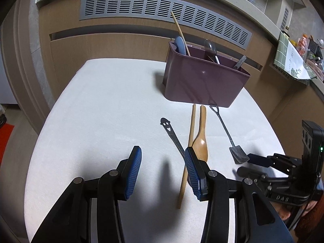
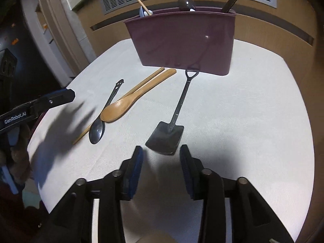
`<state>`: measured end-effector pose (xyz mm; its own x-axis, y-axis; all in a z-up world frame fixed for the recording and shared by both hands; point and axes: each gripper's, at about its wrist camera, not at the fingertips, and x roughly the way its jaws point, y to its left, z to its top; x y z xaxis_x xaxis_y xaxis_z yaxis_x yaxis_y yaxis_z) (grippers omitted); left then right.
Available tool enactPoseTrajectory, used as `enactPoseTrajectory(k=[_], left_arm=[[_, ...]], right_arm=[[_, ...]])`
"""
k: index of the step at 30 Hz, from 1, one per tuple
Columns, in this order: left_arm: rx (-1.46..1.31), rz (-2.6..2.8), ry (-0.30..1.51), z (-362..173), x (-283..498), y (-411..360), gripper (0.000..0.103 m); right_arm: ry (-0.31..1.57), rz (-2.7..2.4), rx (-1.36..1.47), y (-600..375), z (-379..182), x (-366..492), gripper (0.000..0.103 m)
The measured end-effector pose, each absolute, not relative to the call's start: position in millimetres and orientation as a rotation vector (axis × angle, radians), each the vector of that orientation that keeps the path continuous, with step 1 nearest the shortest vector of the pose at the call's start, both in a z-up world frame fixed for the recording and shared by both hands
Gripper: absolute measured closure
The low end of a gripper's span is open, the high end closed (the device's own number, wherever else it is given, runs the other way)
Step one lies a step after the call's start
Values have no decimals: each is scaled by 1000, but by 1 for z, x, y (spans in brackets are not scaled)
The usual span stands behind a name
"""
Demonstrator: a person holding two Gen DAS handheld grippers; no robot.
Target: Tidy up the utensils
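On the white table top lie a wooden chopstick, a wooden spoon, a metal spoon with a smiley handle and a dark shovel-shaped spoon. My left gripper hangs open just left of the wooden pieces, nothing between its fingers. In the right wrist view my right gripper stands open at the shovel spoon's blade; the blade's near edge sits between the fingertips, which do not press on it. The purple utensil holder stands behind, with several utensils upright in it.
The holder stands at the table's far right, against a wooden cabinet front with a grey vent grille. The right gripper shows at the right edge of the left wrist view, and the left gripper at the left of the right wrist view.
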<state>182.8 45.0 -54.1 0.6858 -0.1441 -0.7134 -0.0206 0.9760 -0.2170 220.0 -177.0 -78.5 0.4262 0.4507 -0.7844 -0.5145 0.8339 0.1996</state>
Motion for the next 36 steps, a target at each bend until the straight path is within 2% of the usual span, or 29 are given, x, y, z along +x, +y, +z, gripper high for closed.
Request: enactPoseTrajectory(k=[2,12,15,16,19,30,36], left_arm=[[-212,-71,815,-54,183,45,57],[-212,-77,823,-55,183,44,57],[-218,-72,821,-54,183,46,57],[-219,-72,822,-54,183,45,57],[-213,-77,823,-54,184,43,57],[-196,-157,833,-53,186,22,57],[-167,-302,810,-56,180,5,57]], right_arm=[[947,592,-65,-173,-79,220,54],[900,423,-162,-147,-84,226,55],[884,383,-158,-148,-83,233,64],[881,376,-161,-150,-82,233,72],[851,359,-185,-160,-77,228,74],[570,288,-77,-221,10,201,74],[536,302,-29,-234,28,203,74]])
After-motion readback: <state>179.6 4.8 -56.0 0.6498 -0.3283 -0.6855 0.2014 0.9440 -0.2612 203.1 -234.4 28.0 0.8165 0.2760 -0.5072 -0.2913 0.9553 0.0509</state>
